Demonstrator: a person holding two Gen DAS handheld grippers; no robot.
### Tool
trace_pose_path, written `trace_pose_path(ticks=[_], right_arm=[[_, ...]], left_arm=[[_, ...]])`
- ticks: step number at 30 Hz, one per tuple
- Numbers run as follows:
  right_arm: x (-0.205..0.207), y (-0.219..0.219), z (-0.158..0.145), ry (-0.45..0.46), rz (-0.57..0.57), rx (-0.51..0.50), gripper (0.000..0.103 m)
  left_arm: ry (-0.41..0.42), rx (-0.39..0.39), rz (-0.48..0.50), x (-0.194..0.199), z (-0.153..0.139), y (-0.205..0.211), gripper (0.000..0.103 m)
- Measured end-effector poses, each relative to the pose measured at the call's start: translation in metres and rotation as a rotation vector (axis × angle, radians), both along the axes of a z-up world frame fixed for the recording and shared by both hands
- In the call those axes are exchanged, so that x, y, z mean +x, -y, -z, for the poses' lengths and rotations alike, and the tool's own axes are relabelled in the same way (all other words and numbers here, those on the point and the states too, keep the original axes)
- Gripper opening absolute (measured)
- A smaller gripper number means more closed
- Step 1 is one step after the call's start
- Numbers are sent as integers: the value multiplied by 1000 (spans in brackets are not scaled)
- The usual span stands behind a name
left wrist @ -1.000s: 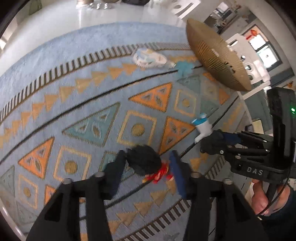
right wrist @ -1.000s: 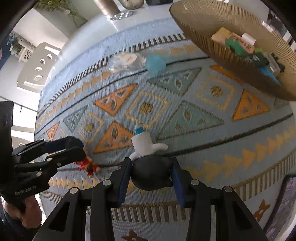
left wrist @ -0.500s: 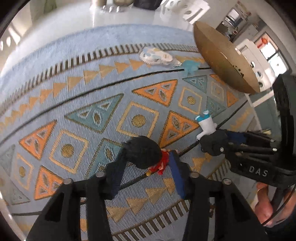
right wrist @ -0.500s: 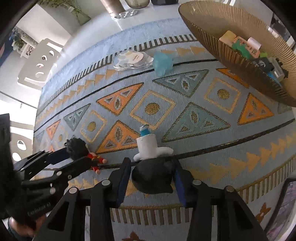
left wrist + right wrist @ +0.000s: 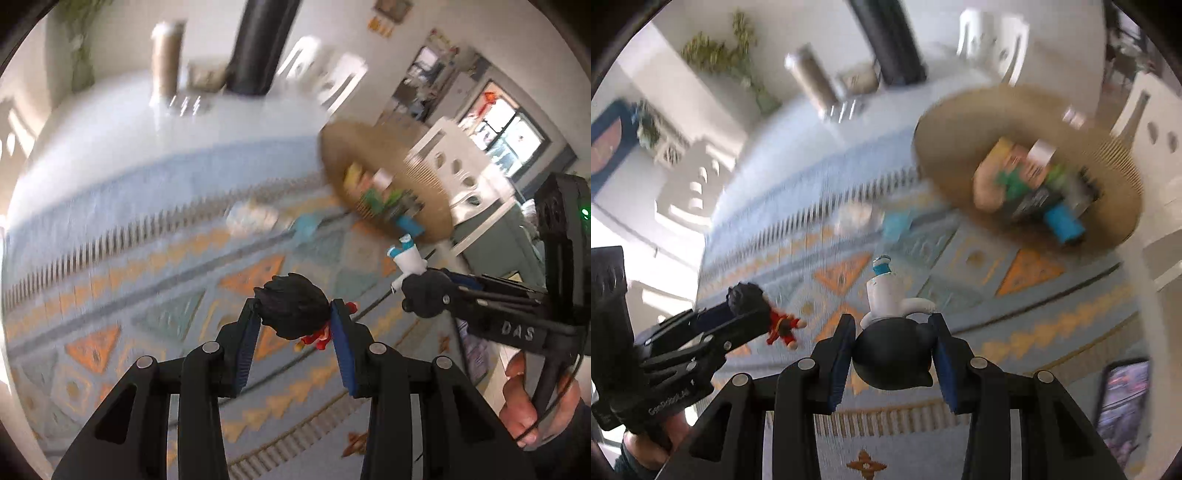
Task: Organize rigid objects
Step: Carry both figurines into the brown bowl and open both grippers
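Gripping a black-haired red figure [image 5: 295,314] in the left gripper [image 5: 293,325] and a white figure [image 5: 886,295] by its black head in the right gripper [image 5: 892,350], both hanging above the rug [image 5: 1015,332], near the basket [image 5: 960,122].

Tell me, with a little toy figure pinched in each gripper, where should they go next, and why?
Probably carry both toward the woven basket. The left gripper is shut on the black-haired red figure, the right gripper on the white figure, both off the rug, and the basket already holds other toys.
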State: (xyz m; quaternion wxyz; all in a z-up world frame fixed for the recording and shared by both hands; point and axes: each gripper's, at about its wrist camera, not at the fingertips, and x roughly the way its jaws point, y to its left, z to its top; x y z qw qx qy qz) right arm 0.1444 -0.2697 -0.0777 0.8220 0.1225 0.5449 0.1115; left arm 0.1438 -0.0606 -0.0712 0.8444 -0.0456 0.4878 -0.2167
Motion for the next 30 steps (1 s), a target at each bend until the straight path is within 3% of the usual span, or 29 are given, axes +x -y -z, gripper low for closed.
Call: trace_pose_path(ticks=[8,13,19,25,30], right_arm=[[36,89,-99,224,237,-17,40],[68,135,-123,264,351,-45,40],[102,168,-87,161,406,-35,40],[128,189,-23,-3,410,-27,40],[135,195,17,-108,404,-22,40]], left_arm=[[235,-81,84,52,-103,56,35],[289,-89,124,89,-125,101,35],[180,-57,136,135,-76,152,35],[29,-20,143,153,-13,176,35],[-35,-4,150,154,13,183,35]])
